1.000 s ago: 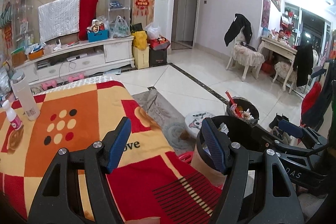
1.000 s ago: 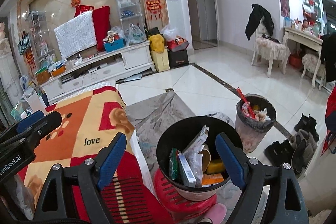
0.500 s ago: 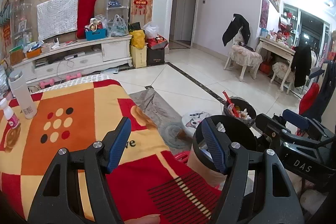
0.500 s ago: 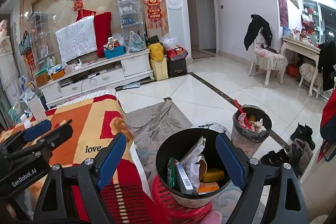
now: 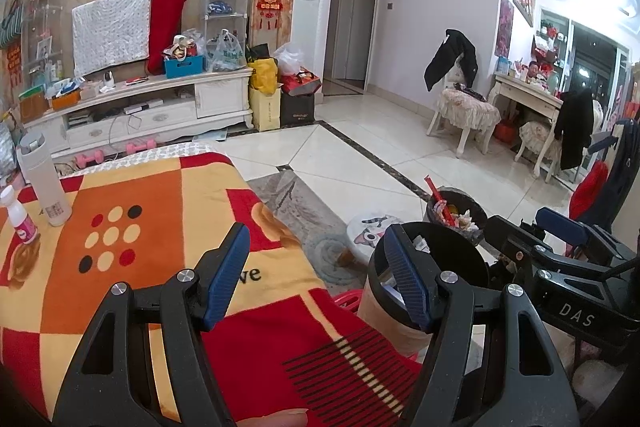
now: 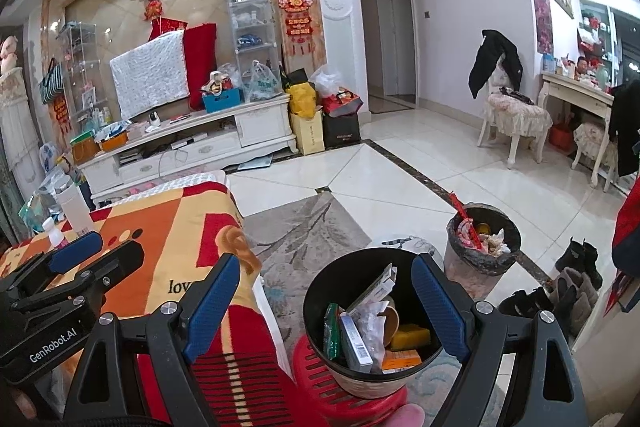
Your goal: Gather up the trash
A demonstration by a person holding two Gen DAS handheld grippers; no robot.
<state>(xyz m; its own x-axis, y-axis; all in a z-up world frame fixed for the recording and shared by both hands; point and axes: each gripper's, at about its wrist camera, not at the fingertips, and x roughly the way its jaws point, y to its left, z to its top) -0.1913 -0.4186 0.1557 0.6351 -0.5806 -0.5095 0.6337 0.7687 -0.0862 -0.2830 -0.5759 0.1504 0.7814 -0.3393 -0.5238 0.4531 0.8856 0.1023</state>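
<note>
A black-rimmed trash bin (image 6: 320, 323) stands on a red stool (image 6: 320, 391) beside the blanket-covered table (image 6: 176, 227); it holds several boxes, wrappers and paper. It also shows in the left wrist view (image 5: 384, 311). My right gripper (image 6: 326, 307) is open and empty above the bin. My left gripper (image 5: 320, 277) is open and empty above the table's right edge. A white bottle (image 5: 42, 183) and a small pink-labelled bottle (image 5: 18, 219) stand at the table's far left.
A second, full trash bin (image 6: 482, 247) stands on the tile floor to the right, with shoes (image 6: 568, 283) beyond it. A grey rug (image 6: 304, 227) lies past the stool. A TV cabinet (image 5: 140, 111), chairs (image 5: 464, 111) and a desk line the walls.
Both grippers have risen and drawn back slightly, so the bin and table sit lower in view. Both stayed open and empty.
</note>
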